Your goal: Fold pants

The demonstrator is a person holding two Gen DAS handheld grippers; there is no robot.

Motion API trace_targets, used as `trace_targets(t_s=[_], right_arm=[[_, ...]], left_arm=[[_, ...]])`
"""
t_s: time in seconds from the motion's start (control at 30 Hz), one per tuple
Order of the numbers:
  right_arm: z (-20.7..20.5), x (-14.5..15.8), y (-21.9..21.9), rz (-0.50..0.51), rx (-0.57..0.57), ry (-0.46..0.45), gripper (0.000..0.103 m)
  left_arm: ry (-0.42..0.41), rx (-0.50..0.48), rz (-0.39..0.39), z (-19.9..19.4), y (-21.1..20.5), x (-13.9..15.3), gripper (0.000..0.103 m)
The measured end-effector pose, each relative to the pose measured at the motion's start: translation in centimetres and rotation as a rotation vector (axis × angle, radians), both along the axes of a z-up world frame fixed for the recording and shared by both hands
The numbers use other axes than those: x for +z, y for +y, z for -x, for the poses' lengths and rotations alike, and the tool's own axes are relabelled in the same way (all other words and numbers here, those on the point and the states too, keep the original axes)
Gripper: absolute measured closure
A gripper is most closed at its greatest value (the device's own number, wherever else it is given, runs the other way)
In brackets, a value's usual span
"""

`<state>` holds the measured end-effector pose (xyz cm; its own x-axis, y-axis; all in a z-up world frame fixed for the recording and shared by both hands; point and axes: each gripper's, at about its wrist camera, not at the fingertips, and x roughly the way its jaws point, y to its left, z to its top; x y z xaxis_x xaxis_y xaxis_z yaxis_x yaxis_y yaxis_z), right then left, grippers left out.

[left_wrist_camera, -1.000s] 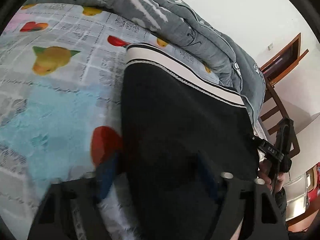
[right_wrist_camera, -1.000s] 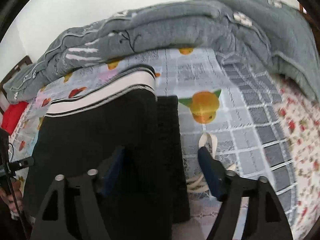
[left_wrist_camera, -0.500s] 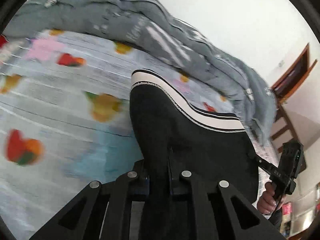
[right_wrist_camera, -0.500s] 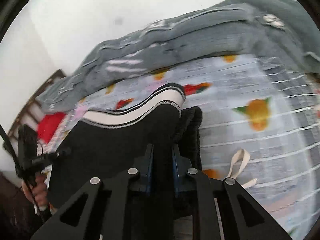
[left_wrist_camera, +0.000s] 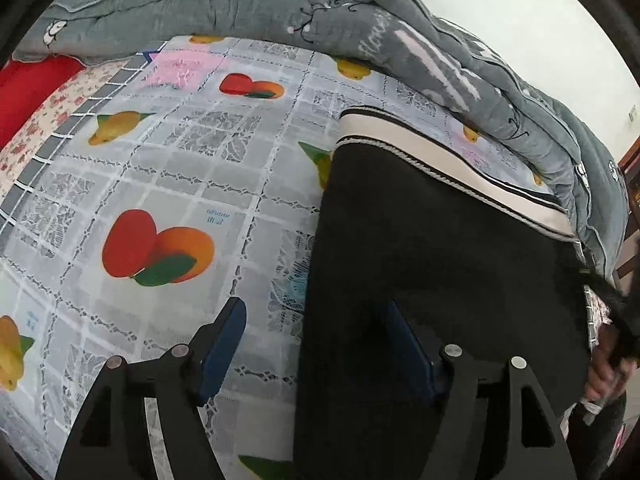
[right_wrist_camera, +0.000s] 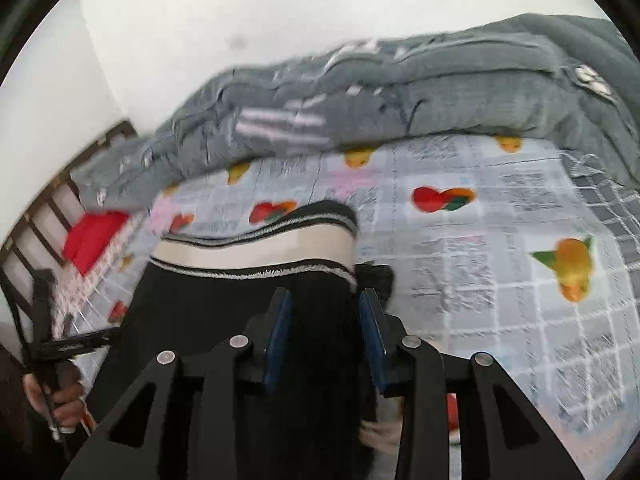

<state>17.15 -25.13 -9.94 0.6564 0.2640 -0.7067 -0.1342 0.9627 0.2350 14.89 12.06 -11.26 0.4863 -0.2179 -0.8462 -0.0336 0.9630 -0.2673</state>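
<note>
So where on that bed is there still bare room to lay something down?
The fruit-print sheet lies bare between the black pants and the red cloth, and again beside the pants on their other side. The far edge is crowded by the grey quilt.

Soft black pants (left_wrist_camera: 440,264) with a cream, black-striped waistband (left_wrist_camera: 452,160); grey checked bed sheet (left_wrist_camera: 192,184) with fruit pictures; grey blanket (left_wrist_camera: 280,8).

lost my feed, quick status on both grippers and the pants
Left gripper open, jaws just opened, straddling pants edge. Right gripper reopening, fabric between pads, grip unclear. Grey quilt close behind waistband.
</note>
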Motion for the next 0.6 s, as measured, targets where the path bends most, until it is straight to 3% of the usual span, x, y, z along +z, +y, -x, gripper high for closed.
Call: trace_targets(t_s=[0.07, 0.1, 0.2, 0.3, 0.37, 0.47, 0.57, 0.6], right_arm=[[-0.6, -1.0, 1.2, 0.059, 0.002, 0.012, 0.071], [-0.3, -1.0, 1.4, 0.067, 0.012, -0.004, 0.081], [0.9, 1.0, 0.3, 0.001, 0.047, -0.032, 0.092], [2.9, 3.9, -1.8, -0.114, 0.050, -0.115, 0.092], [2.7, 3.5, -1.9, -0.010, 0.024, -0.118, 0.092], [0.1, -1.4, -2.6, 0.015, -0.050, 0.061, 0.088], [1.0, -0.5, -2.7, 0.079, -0.075, 0.016, 0.073], [1.2, 0.1, -2.6, 0.093, -0.089, 0.003, 0.073]], left_arm=[[-0.001, 0.000, 0.009, 0.4, -0.1, 0.4, 0.032], [-0.007, 0.003, 0.013, 0.7, 0.0, 0.7, 0.032], [-0.031, -0.005, 0.014, 1.3, 0.0, 1.8, 0.032], [-0.064, -0.015, 0.019, 1.7, 0.2, 3.0, 0.032], [-0.076, -0.012, 0.016, 1.6, -0.1, 3.2, 0.032], [-0.077, -0.020, 0.007, 1.1, -1.0, 3.0, 0.032], [-0.099, -0.049, -0.028, 0.9, -2.3, 3.5, 0.031], [-0.118, -0.061, -0.054, 0.9, -2.8, 3.9, 0.031]])
